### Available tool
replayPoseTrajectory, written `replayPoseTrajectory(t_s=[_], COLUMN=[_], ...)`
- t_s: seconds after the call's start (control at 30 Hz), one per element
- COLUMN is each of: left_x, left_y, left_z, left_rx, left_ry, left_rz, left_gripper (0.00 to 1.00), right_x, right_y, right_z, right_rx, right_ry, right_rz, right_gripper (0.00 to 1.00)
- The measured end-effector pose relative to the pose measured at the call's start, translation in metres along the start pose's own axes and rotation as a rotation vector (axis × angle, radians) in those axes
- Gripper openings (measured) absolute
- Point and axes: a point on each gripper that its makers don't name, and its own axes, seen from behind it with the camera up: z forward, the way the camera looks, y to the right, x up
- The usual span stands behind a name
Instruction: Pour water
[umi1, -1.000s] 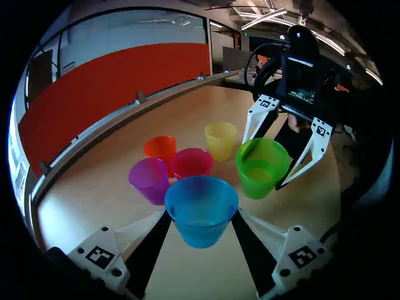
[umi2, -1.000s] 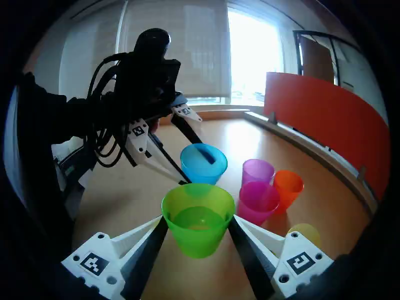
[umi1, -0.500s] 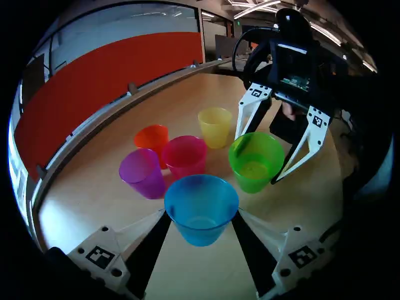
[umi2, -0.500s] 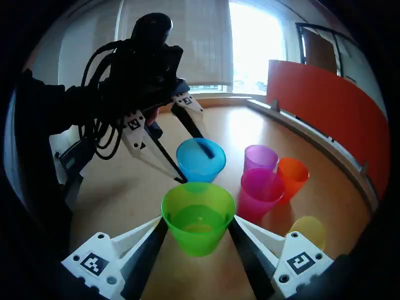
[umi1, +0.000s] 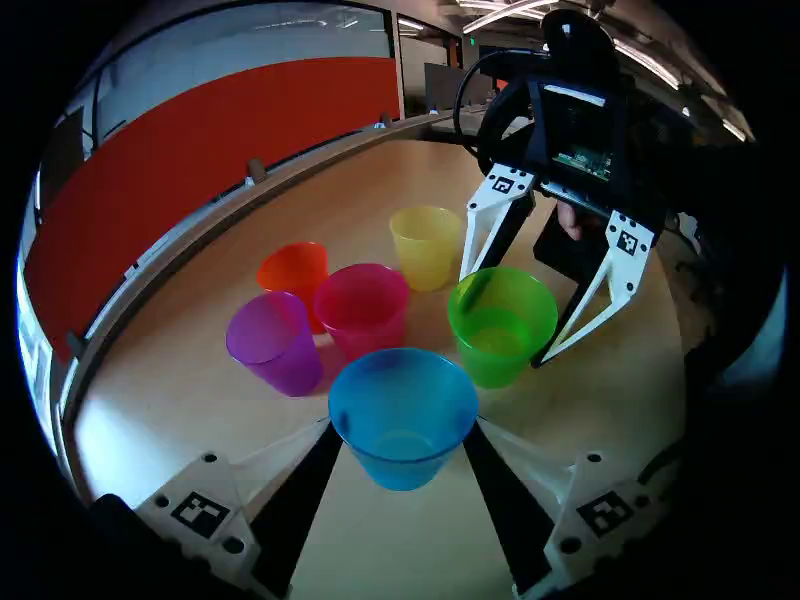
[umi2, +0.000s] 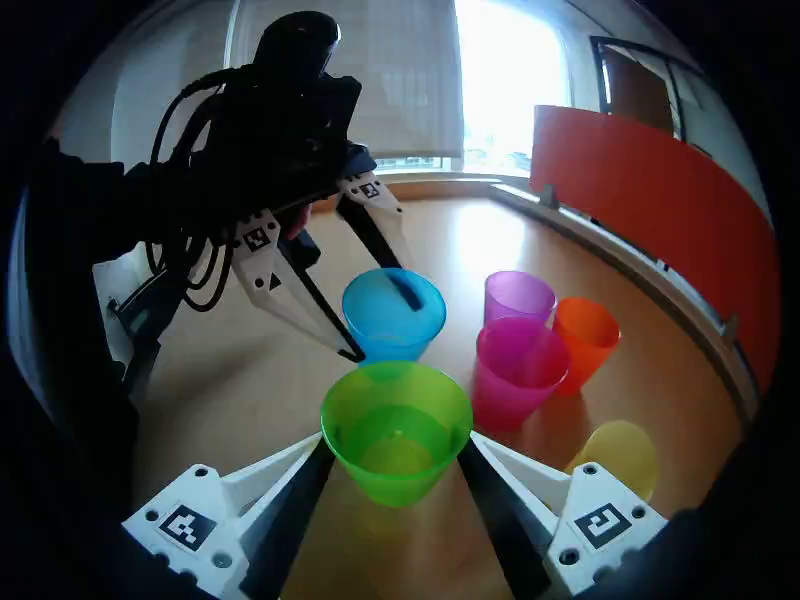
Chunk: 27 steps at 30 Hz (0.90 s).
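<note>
While it is clamped between both fingers of the right gripper (umi2: 395, 447), the green cup (umi2: 397, 415) is held upright, and a shallow layer of water is seen at its bottom. Just beside it, a blue cup (umi1: 403, 415) is grasped likewise between the fingers of the left gripper (umi1: 400, 432). A magenta cup (umi1: 360, 305), a purple cup (umi1: 268, 340), an orange cup (umi1: 293, 272) and a yellow cup (umi1: 425, 245) are grouped close together on the wooden table (umi1: 190, 410). An orange partition (umi1: 200, 140) is seen along the table's edge.

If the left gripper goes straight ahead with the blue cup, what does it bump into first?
Most likely the pink cup, just beyond the blue cup held in the left gripper. The green cup is slightly right of that line; depth is hard to judge.
</note>
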Motion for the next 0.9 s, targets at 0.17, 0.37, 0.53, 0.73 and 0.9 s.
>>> replayPoseTrajectory(t_s=[0.17, 0.37, 0.53, 0.73, 0.9], left_x=[-0.001, -0.002, -0.003, -0.005, -0.007], left_y=[0.001, 0.003, 0.004, 0.005, 0.006], left_z=[0.002, 0.005, 0.008, 0.009, 0.01], left_rx=[-0.006, -0.011, -0.013, -0.016, -0.018], left_ry=[-0.009, -0.011, -0.014, -0.017, -0.026], left_rz=[0.002, 0.002, 0.006, 0.01, 0.016], left_gripper=[0.84, 0.84, 0.84, 0.84, 0.84], right_x=[-0.002, -0.005, -0.007, -0.007, -0.008], right_y=[0.001, 0.0, -0.001, -0.001, -0.002], right_z=[0.001, 0.003, 0.005, 0.005, 0.005], right_rx=[0.0, 0.0, 0.005, 0.005, 0.007], right_ry=[-0.007, -0.017, -0.019, -0.018, -0.02], right_rz=[-0.004, -0.011, -0.01, -0.011, -0.012], right_gripper=[0.89, 0.9, 0.9, 0.9, 0.9])
